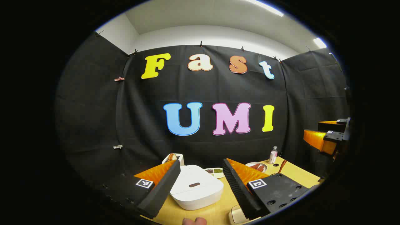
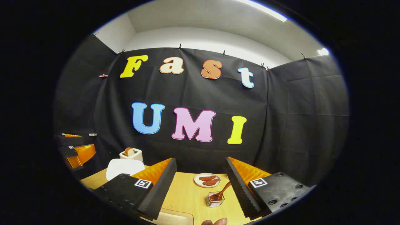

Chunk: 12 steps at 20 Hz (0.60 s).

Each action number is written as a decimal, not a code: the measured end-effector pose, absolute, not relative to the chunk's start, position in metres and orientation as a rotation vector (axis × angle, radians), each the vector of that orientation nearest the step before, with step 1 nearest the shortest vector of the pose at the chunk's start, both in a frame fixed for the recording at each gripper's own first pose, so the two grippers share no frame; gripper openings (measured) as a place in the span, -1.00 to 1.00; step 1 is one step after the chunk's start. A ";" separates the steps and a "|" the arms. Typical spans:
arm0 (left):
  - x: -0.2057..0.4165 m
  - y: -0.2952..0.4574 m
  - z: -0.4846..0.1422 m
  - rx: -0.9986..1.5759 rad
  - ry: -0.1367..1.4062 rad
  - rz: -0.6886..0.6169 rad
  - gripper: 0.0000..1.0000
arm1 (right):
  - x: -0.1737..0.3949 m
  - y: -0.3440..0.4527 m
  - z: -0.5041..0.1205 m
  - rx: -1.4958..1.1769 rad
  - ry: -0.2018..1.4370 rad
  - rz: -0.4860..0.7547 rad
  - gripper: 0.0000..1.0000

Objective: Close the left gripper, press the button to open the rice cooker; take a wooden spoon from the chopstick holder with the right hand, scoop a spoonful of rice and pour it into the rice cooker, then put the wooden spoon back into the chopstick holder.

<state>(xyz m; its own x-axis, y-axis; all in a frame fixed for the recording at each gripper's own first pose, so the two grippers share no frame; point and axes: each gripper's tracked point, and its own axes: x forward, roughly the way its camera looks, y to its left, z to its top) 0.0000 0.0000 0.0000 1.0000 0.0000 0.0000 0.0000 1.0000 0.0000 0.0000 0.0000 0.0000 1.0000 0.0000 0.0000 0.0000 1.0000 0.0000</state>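
The white rice cooker [image 1: 197, 187] sits shut on the wooden table, just below and ahead of my left gripper [image 1: 201, 162], which is open and holds nothing. A dark oval button [image 1: 194, 184] marks its lid. In the right gripper view the cooker [image 2: 123, 167] lies at the left. My right gripper [image 2: 201, 159] is open and empty above the table. Ahead of it a wooden spoon [image 2: 223, 191] leans in a small chopstick holder [image 2: 214, 200]. The spoon's handle [image 1: 282, 166] also pokes up at the right in the left gripper view.
A toaster [image 2: 131, 153] with bread stands behind the cooker. A plate of sausages [image 2: 207, 180] lies mid-table, with a small bottle [image 1: 273, 154] and a dish of beans [image 1: 215, 171] nearby. A cream container [image 2: 175, 217] sits at the near edge.
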 end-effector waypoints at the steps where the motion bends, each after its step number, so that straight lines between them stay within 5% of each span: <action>1: 0.001 0.000 0.003 -0.001 -0.004 -0.004 0.89 | 0.001 0.000 0.001 0.002 -0.002 -0.004 0.94; 12: -0.005 0.007 0.004 0.008 -0.030 0.039 0.89 | -0.005 0.009 0.006 -0.008 -0.023 0.025 0.94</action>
<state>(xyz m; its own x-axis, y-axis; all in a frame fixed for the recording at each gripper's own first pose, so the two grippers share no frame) -0.0051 0.0075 0.0044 0.9988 0.0393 0.0303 -0.0396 0.9992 0.0076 -0.0055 0.0093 0.0062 0.9994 0.0249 0.0229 -0.0247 0.9997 -0.0082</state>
